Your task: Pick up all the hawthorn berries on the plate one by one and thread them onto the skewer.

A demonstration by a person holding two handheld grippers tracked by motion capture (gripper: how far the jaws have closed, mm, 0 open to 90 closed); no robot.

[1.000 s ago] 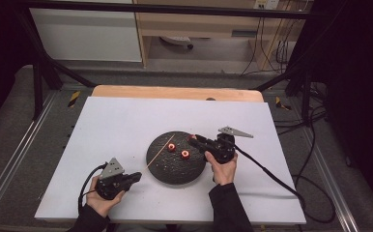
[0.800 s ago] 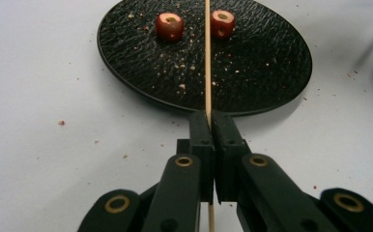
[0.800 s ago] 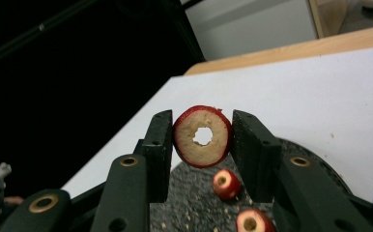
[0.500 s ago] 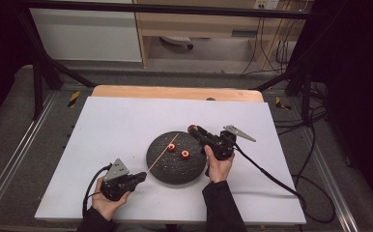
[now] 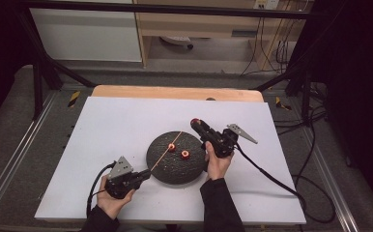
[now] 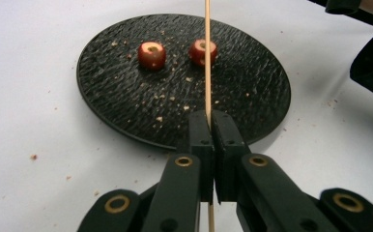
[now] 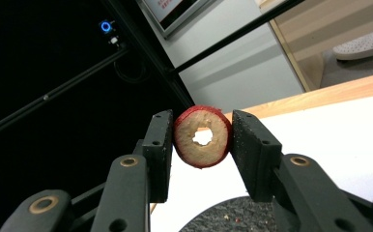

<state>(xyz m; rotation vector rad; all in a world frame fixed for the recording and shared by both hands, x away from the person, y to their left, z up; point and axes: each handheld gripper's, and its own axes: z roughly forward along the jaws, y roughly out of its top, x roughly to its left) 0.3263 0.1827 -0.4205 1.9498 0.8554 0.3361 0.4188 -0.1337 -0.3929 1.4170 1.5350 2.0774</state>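
While my left tool (image 5: 143, 176) clamps the thin wooden skewer (image 5: 166, 150) between its closed black jaws, my right tool (image 5: 194, 123) pinches a red-skinned fruit ring with a hollowed centre (image 7: 202, 137), one pad on each side of it. Against the frames from a second and half a second ago, the left hand (image 5: 111, 200) has slid a little to the right along the near edge of the white table (image 5: 117, 121), and the skewer now slants up across the round black textured plate (image 5: 175, 170), passing just beside the left of the two red cored fruit pieces (image 5: 172, 147) lying on it; the other piece (image 5: 185, 154) sits near it. The right hand (image 5: 217, 164) has not shifted, and the ring is held above the table beyond the plate's far rim, well apart from the skewer's tip.

From the left tool's own view the skewer (image 6: 207, 58) runs straight up out of the frame, so its point is cut off there, and it crosses in front of one fruit piece (image 6: 200, 51); whether it touches that piece I cannot tell. Crumbs speckle the plate (image 6: 126, 96). From the right tool's view the plate is cut off to a sliver at the bottom edge, and the background left of the ring is too dark to read. In the high view the held ring (image 5: 194, 122) is small and blurred, a red dot at the tool's tip.
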